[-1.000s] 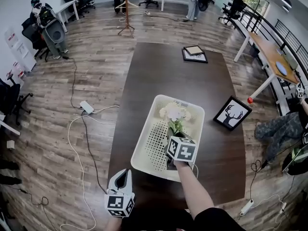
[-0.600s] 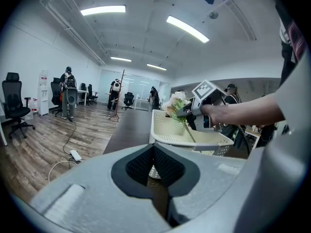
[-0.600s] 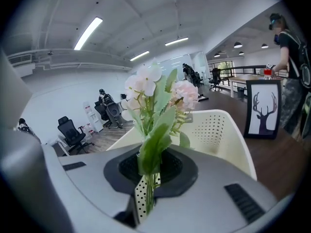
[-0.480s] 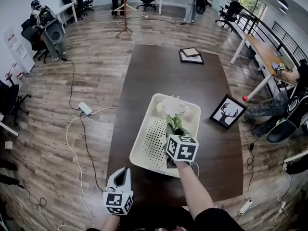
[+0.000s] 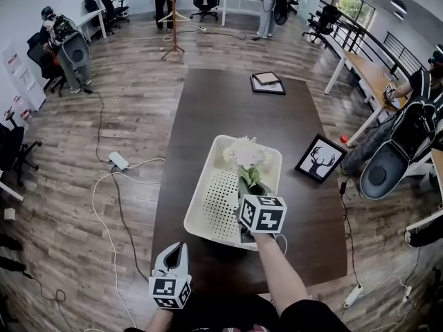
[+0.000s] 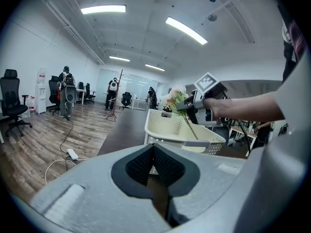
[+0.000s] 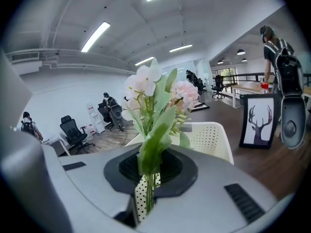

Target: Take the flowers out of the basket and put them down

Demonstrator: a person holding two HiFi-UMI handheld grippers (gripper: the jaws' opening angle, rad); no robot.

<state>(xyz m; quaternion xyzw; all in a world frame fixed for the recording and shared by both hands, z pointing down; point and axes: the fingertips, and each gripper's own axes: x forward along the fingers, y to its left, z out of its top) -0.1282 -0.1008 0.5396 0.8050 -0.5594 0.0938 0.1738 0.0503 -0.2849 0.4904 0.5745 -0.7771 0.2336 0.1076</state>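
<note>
The dark brown rectangular wooden table (image 5: 228, 116) offers most of its free surface on the far half, bare up to two flat dark picture frames (image 5: 266, 83) lying at the far end. On the near half sits the cream perforated plastic basket (image 5: 201, 209), set slightly askew. Its left side is near the table's left edge, and a bare strip runs along its right side. In that strip a black-framed deer silhouette picture (image 5: 320, 159) stands close to the right edge, apart from the basket. Beyond the left edge, a white power strip with loose cables (image 5: 119, 160) lies on the wood-plank floor. A grey office chair (image 5: 384, 171) stands off the right edge. The left gripper (image 5: 174, 254) hangs at the near left corner of the table, its jaws together with nothing between them, pointing toward the basket. The right gripper (image 7: 147, 186) is clamped on the thin green stems of the bunch of white and pale pink flowers (image 5: 246, 156). It holds the bunch above the basket's right half, blooms toward the far rim. The bunch has rounded white blossoms, one fuller pink head and long pale green leaves. From the left gripper view the stem ends trail down below the jaws toward the basket's inside.
</note>
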